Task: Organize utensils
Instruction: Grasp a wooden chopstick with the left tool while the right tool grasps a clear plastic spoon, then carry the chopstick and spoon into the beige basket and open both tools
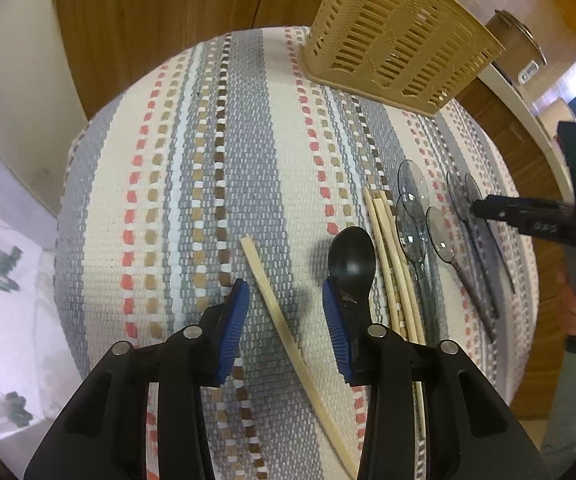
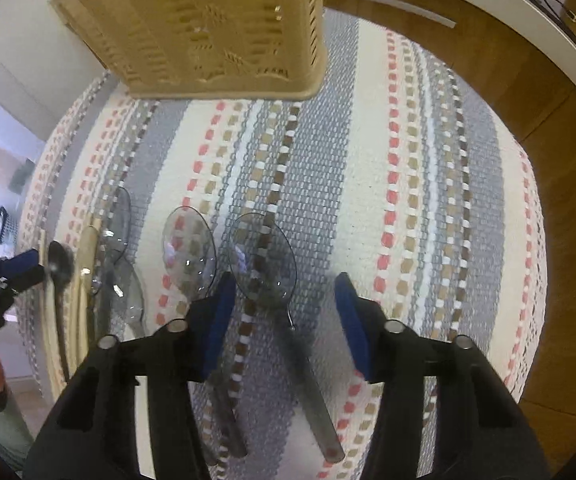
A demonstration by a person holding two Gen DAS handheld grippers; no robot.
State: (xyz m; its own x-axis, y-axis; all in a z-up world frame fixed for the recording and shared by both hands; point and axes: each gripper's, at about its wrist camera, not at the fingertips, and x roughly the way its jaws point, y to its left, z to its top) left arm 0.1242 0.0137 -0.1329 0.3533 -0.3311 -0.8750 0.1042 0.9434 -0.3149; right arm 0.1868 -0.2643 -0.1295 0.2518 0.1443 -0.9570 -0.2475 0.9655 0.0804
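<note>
A tan slotted utensil basket (image 1: pixel 400 36) stands at the far side of a striped woven mat (image 1: pixel 191 184); it also shows in the right wrist view (image 2: pixel 207 28). My left gripper (image 1: pixel 283 304) is open over a single chopstick (image 1: pixel 283 320) that lies between its fingers. A black spoon (image 1: pixel 352 264) lies by its right finger. Beside it lie more chopsticks (image 1: pixel 388 256) and several clear grey spoons (image 1: pixel 412 216). My right gripper (image 2: pixel 281 320) is open over one clear spoon (image 2: pixel 271 272); another clear spoon (image 2: pixel 189 248) lies by its left finger.
Wooden cabinet doors (image 1: pixel 159 20) stand behind the table. A white counter edge (image 2: pixel 488 8) runs at the upper right in the right wrist view. The mat's edges drop off on the left (image 1: pixel 63 216) and on the right (image 2: pixel 536 216).
</note>
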